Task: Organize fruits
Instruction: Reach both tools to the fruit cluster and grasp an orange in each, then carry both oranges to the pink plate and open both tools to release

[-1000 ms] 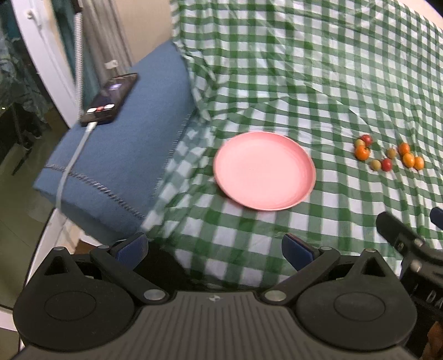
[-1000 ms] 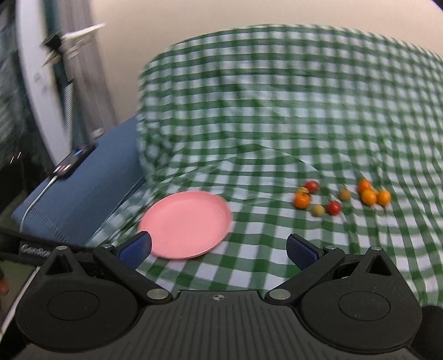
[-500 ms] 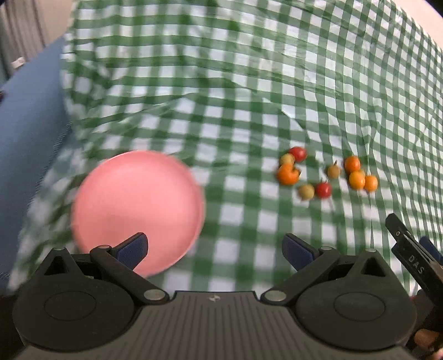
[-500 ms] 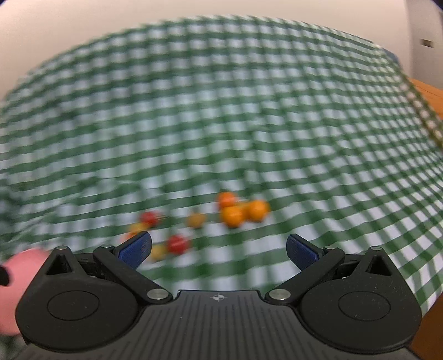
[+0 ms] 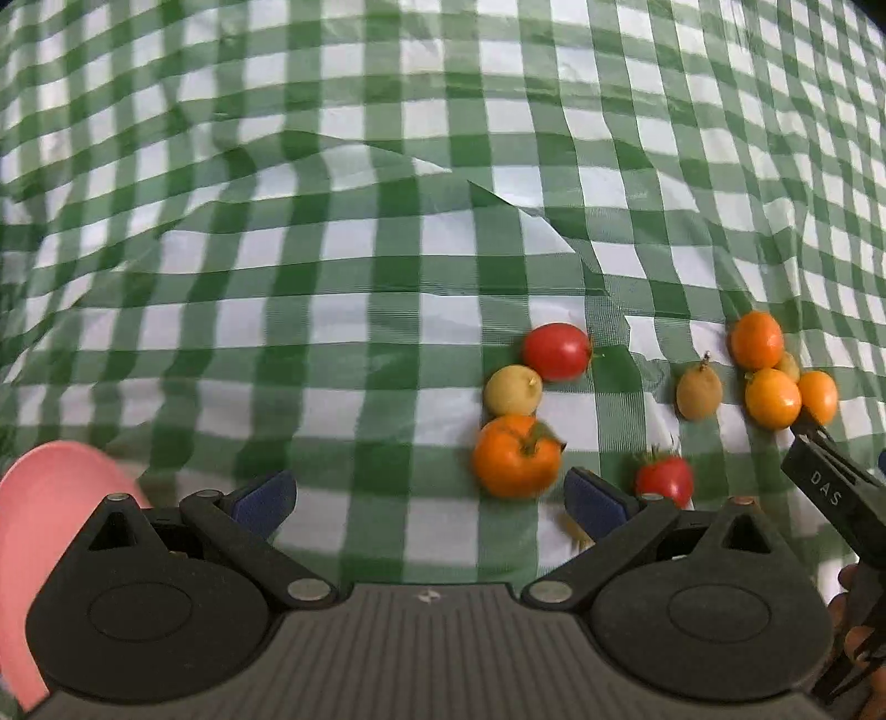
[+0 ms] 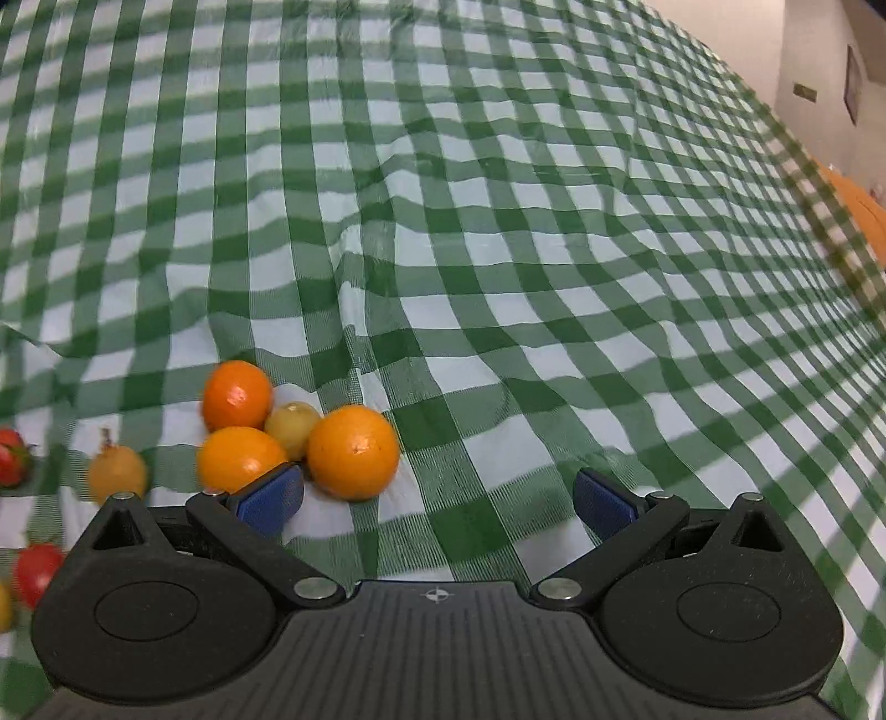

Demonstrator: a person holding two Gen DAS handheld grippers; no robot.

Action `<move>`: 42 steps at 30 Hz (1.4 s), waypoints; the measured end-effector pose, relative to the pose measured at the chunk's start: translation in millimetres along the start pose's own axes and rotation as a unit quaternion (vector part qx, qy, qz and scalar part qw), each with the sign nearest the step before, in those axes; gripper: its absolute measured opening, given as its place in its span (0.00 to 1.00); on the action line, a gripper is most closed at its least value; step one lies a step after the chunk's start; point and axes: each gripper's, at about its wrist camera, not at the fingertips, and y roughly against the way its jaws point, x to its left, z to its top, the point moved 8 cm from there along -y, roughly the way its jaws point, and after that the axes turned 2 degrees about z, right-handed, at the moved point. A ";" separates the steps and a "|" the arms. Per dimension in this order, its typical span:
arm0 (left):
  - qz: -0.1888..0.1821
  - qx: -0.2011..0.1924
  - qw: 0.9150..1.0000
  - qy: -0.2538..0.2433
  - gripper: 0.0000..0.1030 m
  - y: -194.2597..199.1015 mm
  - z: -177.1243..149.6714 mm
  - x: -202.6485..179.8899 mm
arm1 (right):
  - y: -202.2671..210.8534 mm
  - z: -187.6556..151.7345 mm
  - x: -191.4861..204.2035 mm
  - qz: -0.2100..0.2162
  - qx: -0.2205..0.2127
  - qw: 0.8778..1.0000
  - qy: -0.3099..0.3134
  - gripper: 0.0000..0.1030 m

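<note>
While both claws hang low over the green checked cloth (image 5: pixel 387 288), each camera sees its own bit. Only the left camera shows the pink plate (image 5: pixel 39 498), peeking in at the far left edge, well apart from the fruit. It also shows the tip of the right claw (image 5: pixel 830 487) coming in from the right, near the orange pile. Only the right camera shows a pale wall (image 6: pixel 803 50) far off past the cloth.

The left claw (image 5: pixel 429 498) is spread wide and holds nothing. Its right finger (image 5: pixel 592 501) sits between the big orange tomato (image 5: pixel 515 457) and a small red tomato (image 5: pixel 664 479). Seen in its own camera, the right claw (image 6: pixel 437 501) is spread wide too, and empty. Its left finger (image 6: pixel 268 498) is just in front of the orange pile.

In the left view I count nine fruits for sure: two red ones, with the other red tomato (image 5: pixel 556 351) farther back, one big orange tomato, one yellow fruit (image 5: pixel 512 390) touching it, one brown fruit (image 5: pixel 699 392), three round orange fruits (image 5: pixel 772 399) bunched together, and one small yellow fruit (image 5: pixel 789 365) tucked behind them. A bit of something yellow shows behind the right finger, but I cannot tell what it is.
</note>
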 end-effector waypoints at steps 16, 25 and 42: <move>-0.064 0.015 0.997 0.039 0.40 -29.2 14.3 12.7 | -2.9 7.0 19.6 0.030 -0.026 0.998 0.054 0.38; -0.076 -0.030 0.996 0.026 0.40 61.2 -9.3 31.2 | 90.5 29.9 -9.8 0.020 -0.096 0.995 0.010 0.38; -0.012 -0.063 0.995 0.074 0.40 230.9 -198.0 170.4 | 349.3 -63.6 114.5 0.293 0.000 0.954 0.063 0.38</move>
